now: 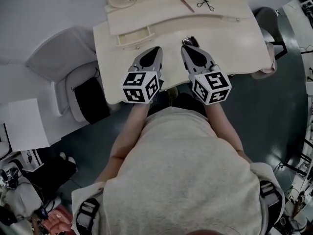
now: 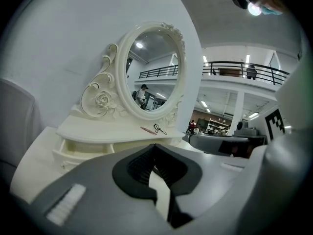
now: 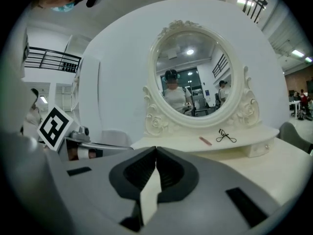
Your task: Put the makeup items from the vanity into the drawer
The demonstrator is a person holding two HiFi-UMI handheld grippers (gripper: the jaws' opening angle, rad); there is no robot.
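**Vanity, drawer open, grippers closing in.** The cream vanity [image 1: 234,48] fills my head view. Its oval mirror [image 3: 193,77] stands at the back edge, which leaves the shelf and tabletop free for working. Under the raised shelf's left end the small drawer [image 1: 134,37] is pulled open, ready, I judge, to take the makeup. I hold the left gripper [image 1: 155,49] and the right gripper [image 1: 186,48] side by side, low over the front of the tabletop. Both are clenched with nothing between the jaws, a travelling posture by my reading, with no pick begun. The task's items lie well ahead on the shelf, right of the drawer: a black eyelash curler [image 1: 205,3] and, just beside it, a pink pencil [image 1: 186,4]. A small dark glossy item [image 1: 191,41] sits at the right gripper's tip; I cannot tell what it is.
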